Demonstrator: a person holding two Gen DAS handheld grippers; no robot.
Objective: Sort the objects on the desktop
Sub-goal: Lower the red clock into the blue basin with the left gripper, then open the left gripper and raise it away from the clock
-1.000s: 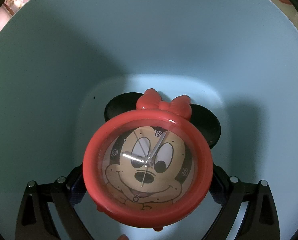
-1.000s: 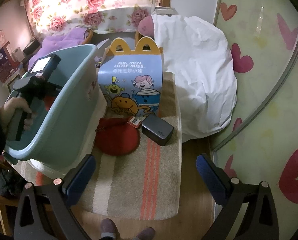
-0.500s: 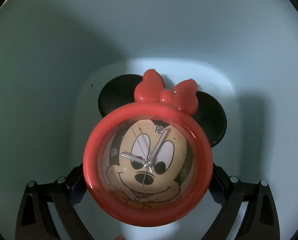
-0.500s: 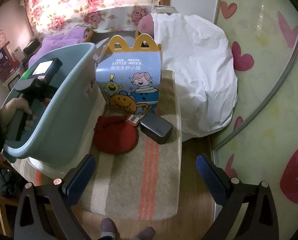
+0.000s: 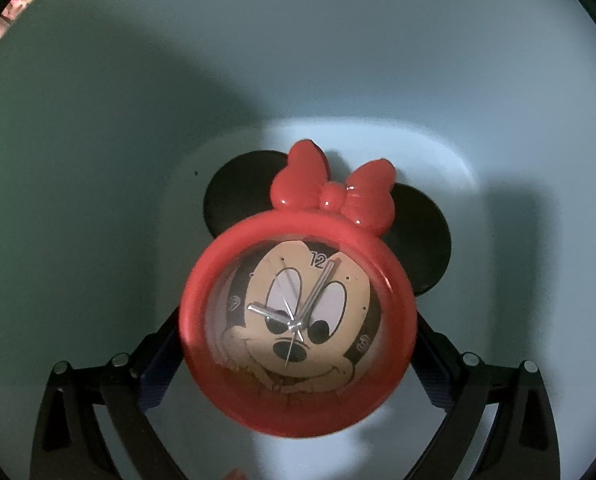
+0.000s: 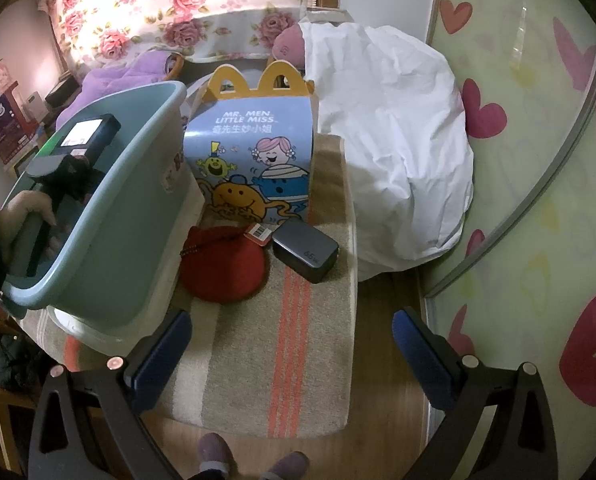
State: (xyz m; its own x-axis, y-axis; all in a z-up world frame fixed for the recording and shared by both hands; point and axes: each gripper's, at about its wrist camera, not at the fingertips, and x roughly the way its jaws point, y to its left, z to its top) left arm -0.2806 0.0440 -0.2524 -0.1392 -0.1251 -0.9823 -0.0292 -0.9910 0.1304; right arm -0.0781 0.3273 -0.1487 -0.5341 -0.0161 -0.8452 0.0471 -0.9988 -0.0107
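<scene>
**Clock inside bin; desk items outside**

Left gripper (image 5: 298, 364) clamped on red mouse-ear alarm clock (image 5: 298, 332), deep inside teal bin (image 6: 109, 216). Right gripper (image 6: 291, 354) spread wide, holding nothing, above striped mat (image 6: 257, 360). Beside bin: red pouch (image 6: 223, 266), grey charger (image 6: 306, 252), meal box (image 6: 253, 160).

Your left wrist view is dim: inside the pale blue plastic tub (image 5: 97, 160) a broad shadow covers the wall left of the red round cartoon-face alarm clock (image 5: 298, 320), w/ a brighter patch on the tub floor just behind it. Small glints sit on the clock's bow; its lower rim is slightly blurred. Your right wrist view is brighter, evenly lit. Glare streaks the glossy heart-print panel (image 6: 538, 200) right of the white crumpled cloth bundle (image 6: 390, 152). Both views bend hard at the edges, corners black.
</scene>
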